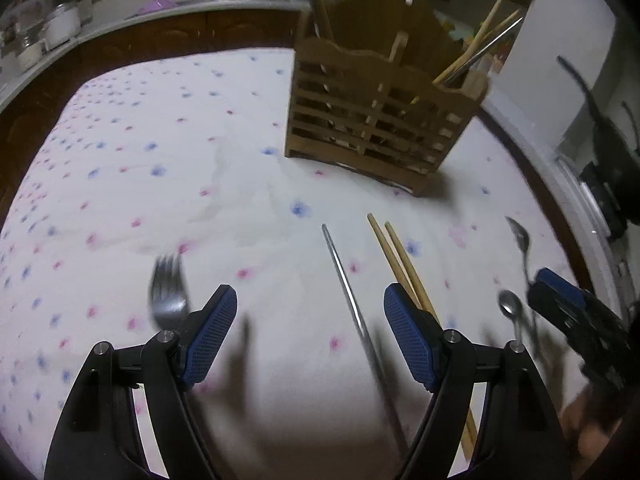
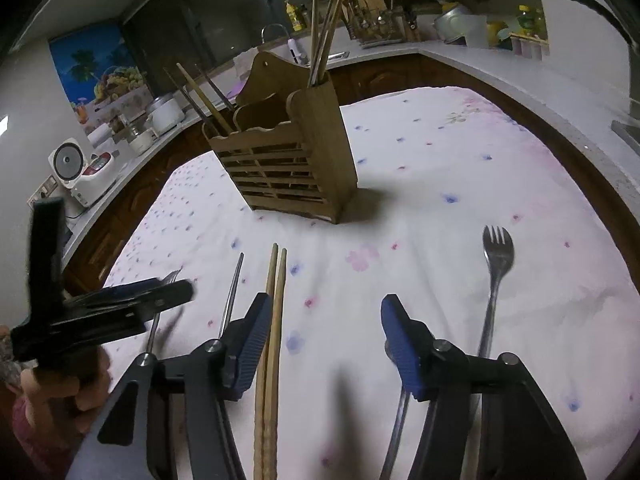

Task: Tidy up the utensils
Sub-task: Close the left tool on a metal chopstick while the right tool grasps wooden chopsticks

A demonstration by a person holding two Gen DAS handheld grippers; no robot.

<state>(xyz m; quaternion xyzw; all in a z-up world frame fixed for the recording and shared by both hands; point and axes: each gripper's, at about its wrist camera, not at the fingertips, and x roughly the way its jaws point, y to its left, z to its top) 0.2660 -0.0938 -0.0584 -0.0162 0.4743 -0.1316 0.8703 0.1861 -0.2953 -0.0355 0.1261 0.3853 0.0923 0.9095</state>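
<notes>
A wooden slatted utensil holder [image 1: 376,116] stands on the flowered cloth, with chopsticks upright in it; it also shows in the right wrist view [image 2: 288,164]. My left gripper [image 1: 310,336] is open and empty above the cloth. A fork [image 1: 168,292] lies by its left finger, a metal chopstick [image 1: 352,304] between the fingers, a wooden chopstick pair [image 1: 404,268] by its right finger. Two spoons [image 1: 516,276] lie to the right. My right gripper [image 2: 320,344] is open and empty, the wooden chopsticks [image 2: 274,320] by its left finger, a fork [image 2: 496,272] to the right.
The cloth-covered table [image 1: 160,152] is bordered by a dark wood edge. A kitchen counter [image 2: 120,152] with rice cookers and pots runs behind. The other gripper [image 2: 100,312] shows at the left of the right wrist view, over another fork.
</notes>
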